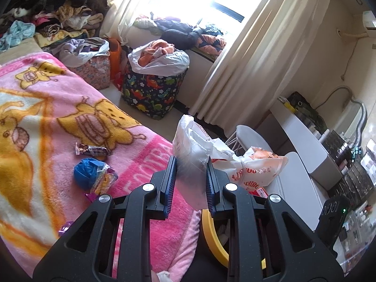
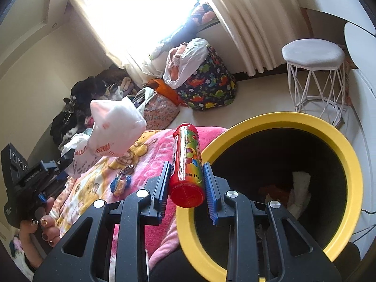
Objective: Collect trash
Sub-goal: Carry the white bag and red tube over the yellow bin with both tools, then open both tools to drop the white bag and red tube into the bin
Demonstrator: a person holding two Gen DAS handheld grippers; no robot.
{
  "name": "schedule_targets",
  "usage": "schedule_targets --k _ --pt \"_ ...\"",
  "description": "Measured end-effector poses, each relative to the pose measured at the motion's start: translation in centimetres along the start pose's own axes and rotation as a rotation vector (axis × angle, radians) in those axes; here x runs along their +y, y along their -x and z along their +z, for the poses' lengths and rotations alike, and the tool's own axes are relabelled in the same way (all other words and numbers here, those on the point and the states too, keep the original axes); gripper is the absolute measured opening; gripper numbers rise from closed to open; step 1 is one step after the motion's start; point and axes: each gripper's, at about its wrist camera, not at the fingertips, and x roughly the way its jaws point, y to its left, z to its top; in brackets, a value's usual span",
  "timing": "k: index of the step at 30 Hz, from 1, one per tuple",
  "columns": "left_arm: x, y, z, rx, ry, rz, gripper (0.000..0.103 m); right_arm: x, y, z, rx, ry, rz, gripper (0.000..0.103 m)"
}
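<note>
My left gripper (image 1: 190, 164) is shut on a white and orange plastic wrapper bag (image 1: 199, 150), held up past the bed's edge; the bag also shows in the right wrist view (image 2: 115, 129). My right gripper (image 2: 186, 171) is shut on a red candy tube (image 2: 186, 164), held beside the rim of the yellow-rimmed black trash bin (image 2: 338, 145). The bin holds some crumpled trash (image 2: 298, 188). On the pink cartoon blanket (image 1: 70, 117) lie a blue crumpled wrapper (image 1: 90, 172) and a purple snack wrapper (image 1: 92, 150).
A dinosaur-print laundry bag (image 1: 150, 94) and a floral bag (image 1: 94, 68) stand on the floor by the curtain. A white wire stool (image 2: 315, 75) stands beyond the bin. Clothes are piled at the head of the bed (image 1: 47, 11). A white desk (image 1: 312, 145) is at right.
</note>
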Motion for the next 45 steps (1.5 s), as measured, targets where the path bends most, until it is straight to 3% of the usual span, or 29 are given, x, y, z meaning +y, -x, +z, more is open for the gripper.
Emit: schedule_targets --k 30,45 --pt "-3.2 -1.9 -2.5 0.061 -0.098 -0.006 0.017 -4.1 1.8 0.6 -0.064 -0.088 -0.086 0.027" --pt "-5.7 -3.5 -4.6 0.108 -0.193 0.009 0.017 -6.5 2.5 0.8 -0.078 -0.132 -0.123 0.027"
